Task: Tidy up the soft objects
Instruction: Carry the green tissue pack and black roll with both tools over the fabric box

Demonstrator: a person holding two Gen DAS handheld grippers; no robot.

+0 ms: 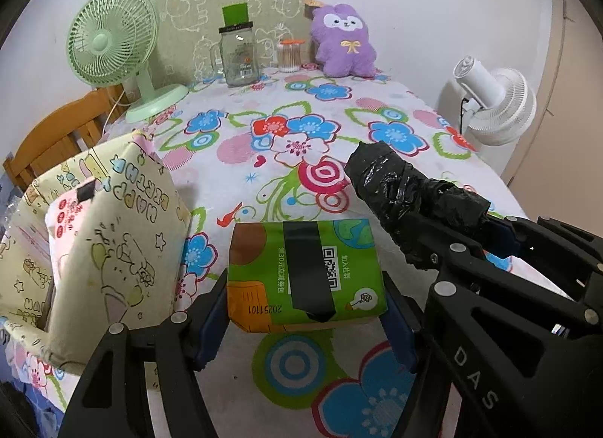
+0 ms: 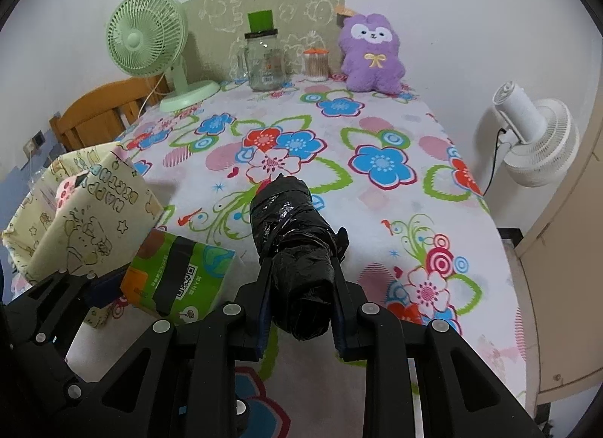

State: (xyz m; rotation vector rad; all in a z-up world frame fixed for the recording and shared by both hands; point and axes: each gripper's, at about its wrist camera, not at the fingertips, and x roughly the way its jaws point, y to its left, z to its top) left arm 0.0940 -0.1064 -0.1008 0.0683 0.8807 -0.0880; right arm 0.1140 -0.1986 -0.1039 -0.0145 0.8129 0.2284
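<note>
My left gripper (image 1: 305, 310) is shut on a green tissue pack (image 1: 307, 272) and holds it just above the flowered tablecloth; the pack also shows in the right wrist view (image 2: 177, 279). My right gripper (image 2: 301, 279) is shut on a black plastic-wrapped roll (image 2: 294, 245), which sticks out forward past the fingers; the roll shows in the left wrist view (image 1: 407, 196). A yellow "Happy Birthday" box (image 1: 113, 234) stands at the left, open at the top, with a pink-and-white tissue pack (image 1: 66, 219) inside.
At the table's far end stand a green desk fan (image 1: 113, 46), a glass jar (image 1: 239, 57), a cotton-swab container (image 1: 290, 55) and a purple plush toy (image 1: 345, 44). A white fan (image 1: 493, 102) stands off the right edge. A wooden chair (image 1: 56, 136) is behind the box.
</note>
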